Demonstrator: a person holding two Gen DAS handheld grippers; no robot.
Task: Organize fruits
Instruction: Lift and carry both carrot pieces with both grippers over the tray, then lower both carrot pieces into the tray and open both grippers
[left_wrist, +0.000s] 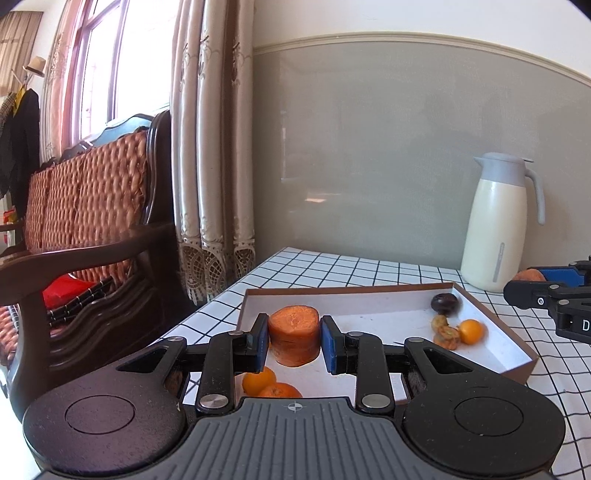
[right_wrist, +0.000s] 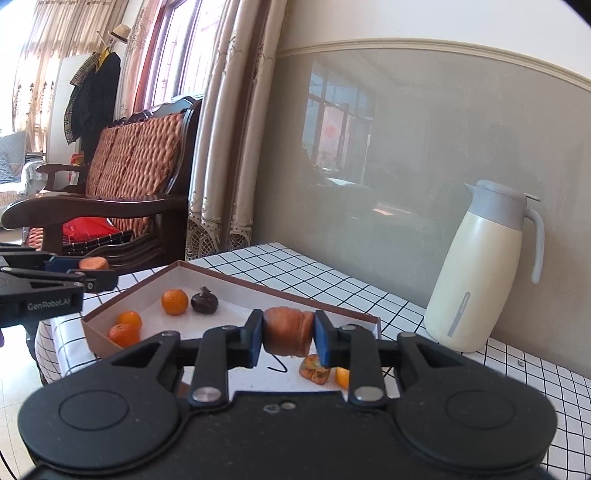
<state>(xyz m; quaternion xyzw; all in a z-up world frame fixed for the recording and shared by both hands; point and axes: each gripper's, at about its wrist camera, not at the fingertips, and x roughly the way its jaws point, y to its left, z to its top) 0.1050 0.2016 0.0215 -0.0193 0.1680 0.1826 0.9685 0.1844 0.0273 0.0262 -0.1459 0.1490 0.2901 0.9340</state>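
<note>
Left wrist view: left gripper (left_wrist: 294, 341) jaws pinching a cut orange carrot chunk (left_wrist: 294, 334), held over the shallow brown-rimmed white cardboard tray (left_wrist: 491, 347); small oranges (left_wrist: 471, 331) at 3 o'clock.

Right wrist view: right gripper (right_wrist: 288, 338) jaws clamp a darker brownish carrot piece (right_wrist: 287, 330) above the tray's 5 o'clock end. Step looks like placing; next calls for lowering onto bare tray floor, then spreading the jaws.
</note>
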